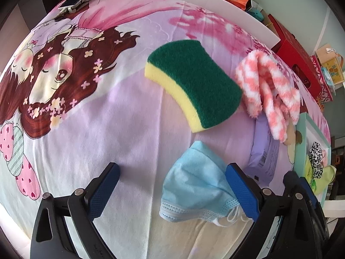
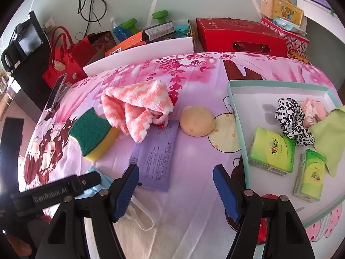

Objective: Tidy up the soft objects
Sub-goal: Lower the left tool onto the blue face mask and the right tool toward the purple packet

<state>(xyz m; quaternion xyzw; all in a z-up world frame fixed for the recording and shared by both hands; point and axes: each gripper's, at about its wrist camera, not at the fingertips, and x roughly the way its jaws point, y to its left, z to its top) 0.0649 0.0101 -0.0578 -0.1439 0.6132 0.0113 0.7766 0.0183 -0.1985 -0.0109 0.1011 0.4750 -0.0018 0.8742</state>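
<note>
A light blue face mask [image 1: 194,187] lies crumpled on the printed sheet. My left gripper [image 1: 172,192] hangs over it with jaws wide apart; the mask sits by the right finger [image 1: 241,192], not pinched. Beyond it lie a green-and-yellow sponge [image 1: 194,82], a pink-and-white towel [image 1: 267,90] and a purple packet [image 1: 265,155]. My right gripper [image 2: 176,194] is open over bare sheet, with the purple packet [image 2: 157,155] just ahead of it and a beige round sponge [image 2: 197,120] farther on. The towel [image 2: 135,105] and sponge [image 2: 92,131] lie to the left.
A mint-rimmed white tray [image 2: 235,99] at the right holds two green tissue packs [image 2: 271,151], a spotted scrunchie [image 2: 293,118], a pink item [image 2: 312,110] and a green cloth [image 2: 330,136]. Red boxes [image 2: 241,36], bags and a white board [image 2: 140,54] line the far edge. A phone [image 2: 56,92] lies far left.
</note>
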